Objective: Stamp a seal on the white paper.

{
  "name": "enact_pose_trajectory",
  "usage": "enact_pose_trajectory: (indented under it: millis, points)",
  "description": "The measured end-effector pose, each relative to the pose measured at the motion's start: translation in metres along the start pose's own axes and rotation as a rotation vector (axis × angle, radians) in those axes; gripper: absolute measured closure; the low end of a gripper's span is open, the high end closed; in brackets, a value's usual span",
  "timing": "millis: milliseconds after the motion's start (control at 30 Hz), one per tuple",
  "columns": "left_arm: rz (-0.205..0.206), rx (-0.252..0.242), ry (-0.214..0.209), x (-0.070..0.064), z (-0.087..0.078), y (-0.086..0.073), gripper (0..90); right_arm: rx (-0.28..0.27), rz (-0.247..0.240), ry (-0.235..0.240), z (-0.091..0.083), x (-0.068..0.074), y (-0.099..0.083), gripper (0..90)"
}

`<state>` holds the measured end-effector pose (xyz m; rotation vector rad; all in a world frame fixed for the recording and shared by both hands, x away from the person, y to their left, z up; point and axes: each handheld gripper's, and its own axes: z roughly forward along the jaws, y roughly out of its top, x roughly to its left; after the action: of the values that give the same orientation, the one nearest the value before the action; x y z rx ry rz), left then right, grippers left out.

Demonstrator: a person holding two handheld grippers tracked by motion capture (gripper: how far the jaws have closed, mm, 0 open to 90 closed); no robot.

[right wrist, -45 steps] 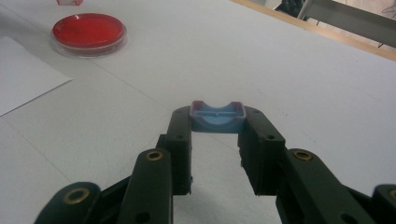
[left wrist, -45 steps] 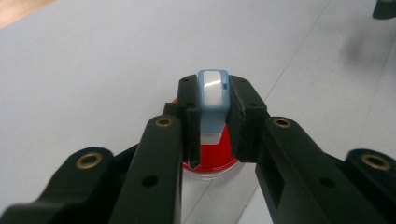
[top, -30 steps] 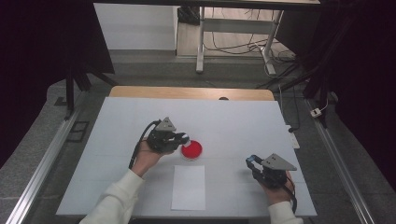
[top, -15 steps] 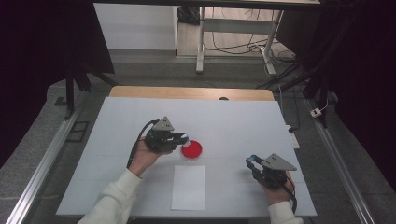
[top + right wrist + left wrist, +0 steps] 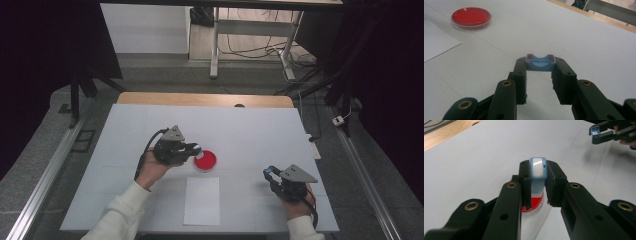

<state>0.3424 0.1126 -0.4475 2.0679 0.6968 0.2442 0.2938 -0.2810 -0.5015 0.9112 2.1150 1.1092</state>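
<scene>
Petri dish [image 5: 205,161] of red medium sits mid-table beside white paper [image 5: 202,200], as the left gripper [image 5: 537,173] clamps a blue-and-white piece [image 5: 537,167] above it and the right gripper [image 5: 540,65] pinches a blue cap [image 5: 540,62].

From my seat, my left hand-held gripper [image 5: 196,149] is a black block with a grey three-cornered plate on top and a black cable looping off its back. My right hand-held gripper [image 5: 269,173] is built the same, grey plate and black body, with its cable trailing by the wrist. Up close in the gripper views, each one's two jaws are matte black bars with squared tips, small dark screw holes along them, and brass-coloured rings at the pivots. I see two such rings on each side. My sleeves [image 5: 121,212] are white, ribbed at the cuffs.
</scene>
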Motion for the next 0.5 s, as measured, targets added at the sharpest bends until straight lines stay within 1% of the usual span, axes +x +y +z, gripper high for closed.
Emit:
enact_pose_trajectory:
  millis: [233, 500]
  points:
    - [0.016, -0.004, -0.001, -0.0054, -0.0059, 0.0000, 75.9, 0.000, 0.000, 0.001, 0.0006, 0.0004, 0.0001, 65.8]
    - [0.026, -0.007, -0.014, -0.0093, -0.0104, -0.0015, 75.9, 0.000, -0.001, 0.001, 0.0009, 0.0003, 0.0002, 65.8]
